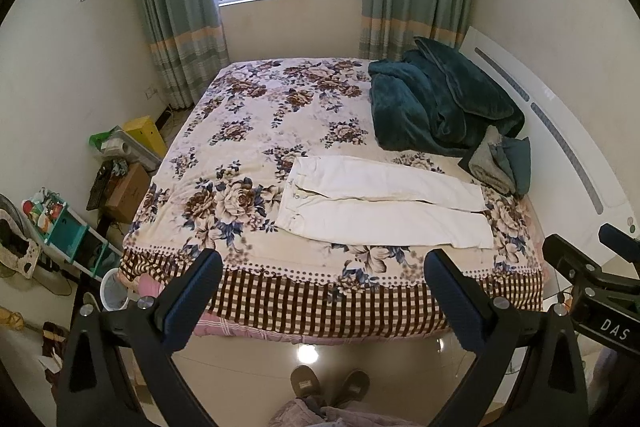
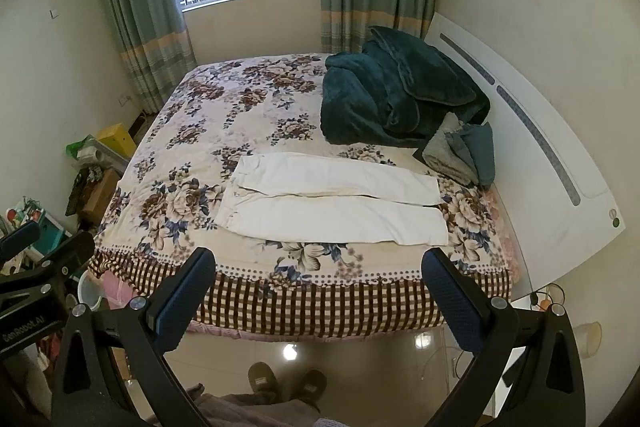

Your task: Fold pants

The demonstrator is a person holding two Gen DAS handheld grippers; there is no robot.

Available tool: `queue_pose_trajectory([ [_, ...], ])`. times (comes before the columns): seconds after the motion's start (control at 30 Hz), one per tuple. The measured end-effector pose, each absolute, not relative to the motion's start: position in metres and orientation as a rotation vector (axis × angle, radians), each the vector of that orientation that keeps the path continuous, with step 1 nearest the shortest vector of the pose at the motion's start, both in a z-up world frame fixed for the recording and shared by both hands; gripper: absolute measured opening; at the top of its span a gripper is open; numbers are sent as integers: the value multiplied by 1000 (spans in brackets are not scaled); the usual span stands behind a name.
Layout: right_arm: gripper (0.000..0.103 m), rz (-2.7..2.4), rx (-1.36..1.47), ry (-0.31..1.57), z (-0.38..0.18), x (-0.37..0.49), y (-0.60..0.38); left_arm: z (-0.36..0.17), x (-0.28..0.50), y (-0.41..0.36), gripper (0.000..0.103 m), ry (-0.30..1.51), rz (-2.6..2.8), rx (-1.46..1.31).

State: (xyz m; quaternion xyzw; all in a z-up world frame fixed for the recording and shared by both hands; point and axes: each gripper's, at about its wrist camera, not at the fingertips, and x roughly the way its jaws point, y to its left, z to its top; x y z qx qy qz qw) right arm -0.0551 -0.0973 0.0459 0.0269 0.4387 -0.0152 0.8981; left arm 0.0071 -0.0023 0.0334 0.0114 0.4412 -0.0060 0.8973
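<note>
2 grippers, fingers apart (empty) | white pants flat on bed

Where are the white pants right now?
The white pants lie flat on the floral bedspread near the bed's front edge, waist left, legs pointing right toward the folded grey blanket, ahead of both open tongs.

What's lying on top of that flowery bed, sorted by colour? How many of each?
White: 1, the pants, spread flat with both legs side by side.
Dark teal: 2, the rumpled blanket and a small folded cloth by the headboard.
Grey: 1, a folded cloth leaning against the teal one.
Total: 4
</note>
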Motion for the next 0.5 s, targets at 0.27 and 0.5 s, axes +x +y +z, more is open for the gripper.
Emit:
queue_pose_trajectory([
  [0.27, 103, -31, 57, 906, 54, -52, -88, 37, 6, -1, 103, 910, -14, 22],
  [0.5, 103, -31, 53, 903, 53, -55, -87, 43, 7, -1, 103, 908, -16, 20],
])
